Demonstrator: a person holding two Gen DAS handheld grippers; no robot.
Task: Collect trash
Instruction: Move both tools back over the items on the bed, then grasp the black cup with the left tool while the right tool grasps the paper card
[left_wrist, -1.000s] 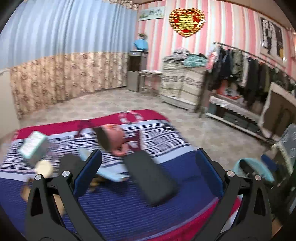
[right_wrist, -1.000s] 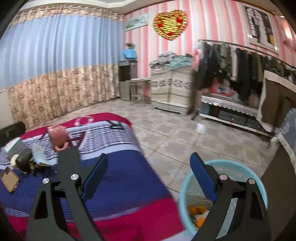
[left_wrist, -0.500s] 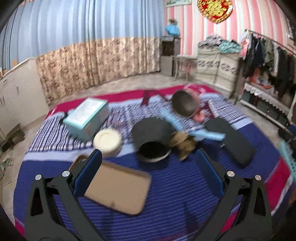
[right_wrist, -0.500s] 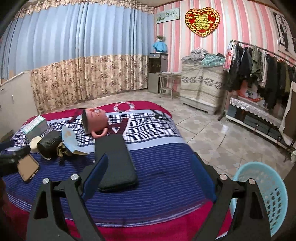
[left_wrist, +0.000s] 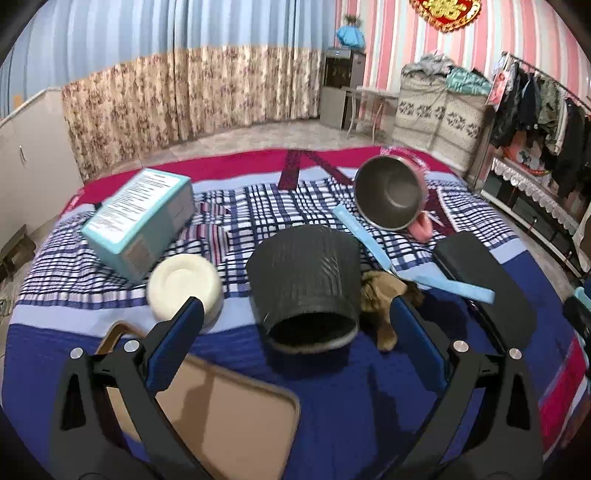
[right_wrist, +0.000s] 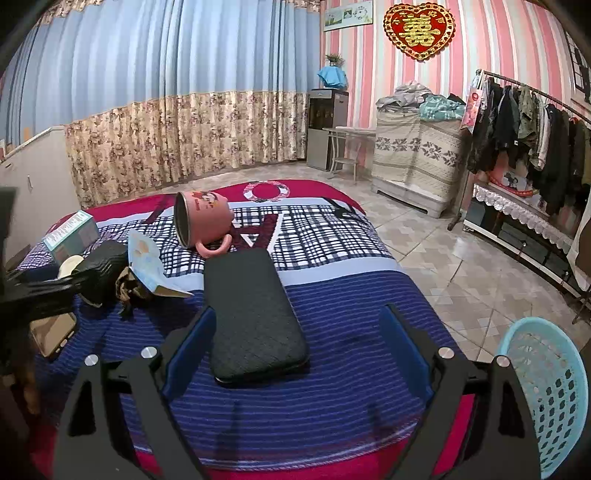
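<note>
Trash (left_wrist: 388, 295), a crumpled brown wad, lay on the bed (left_wrist: 332, 369) between the black cup (left_wrist: 306, 280) and the blue card (left_wrist: 406, 258), long axis running roughly toward the left gripper (left_wrist: 295, 339). Cup lay on its side, mouth facing that gripper. Left gripper spread, empty. Right gripper (right_wrist: 295, 350) spread, empty, over the black case (right_wrist: 251, 314). Basket (right_wrist: 546, 398) on the floor at right.
</note>
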